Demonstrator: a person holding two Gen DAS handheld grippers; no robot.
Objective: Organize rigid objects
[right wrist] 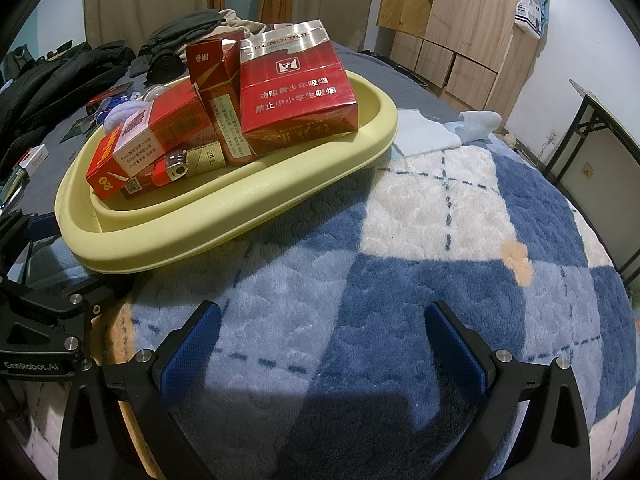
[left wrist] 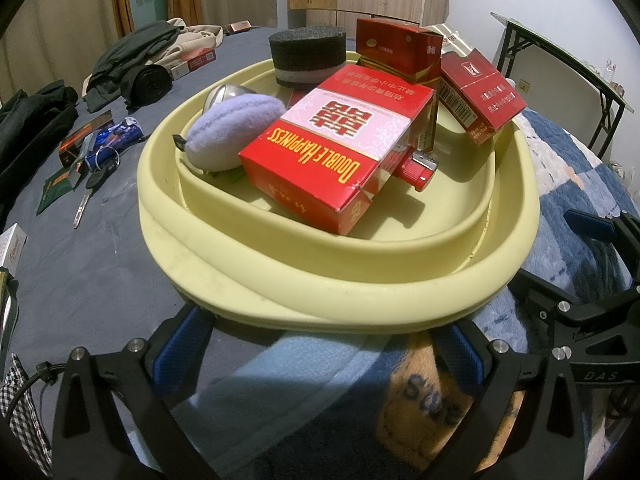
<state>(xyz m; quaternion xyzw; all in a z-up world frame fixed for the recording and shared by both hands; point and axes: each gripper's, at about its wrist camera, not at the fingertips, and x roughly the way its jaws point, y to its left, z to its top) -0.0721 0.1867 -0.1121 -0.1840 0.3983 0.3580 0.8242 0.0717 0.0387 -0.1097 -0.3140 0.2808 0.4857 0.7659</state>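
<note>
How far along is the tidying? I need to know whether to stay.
Done: the yellow tray already holds several cigarette packs, including the Double Happiness pack, a red lighter and a lilac puff. In hand: nothing; left gripper and right gripper are open. Left: keys and small boxes on the bed.

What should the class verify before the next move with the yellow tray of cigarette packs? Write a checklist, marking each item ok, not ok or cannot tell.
1. Left gripper open and empty: ok.
2. Right gripper open and empty, over the blanket: ok.
3. Yellow tray rim within the left gripper's opening: cannot tell.
4. Packs lying settled: not ok; the Double Happiness pack lies tilted, and the Hongqiqu pack leans on the rim.
5. Lighter inside the tray: ok.
6. Keys collected: not ok, outside the tray.
</note>
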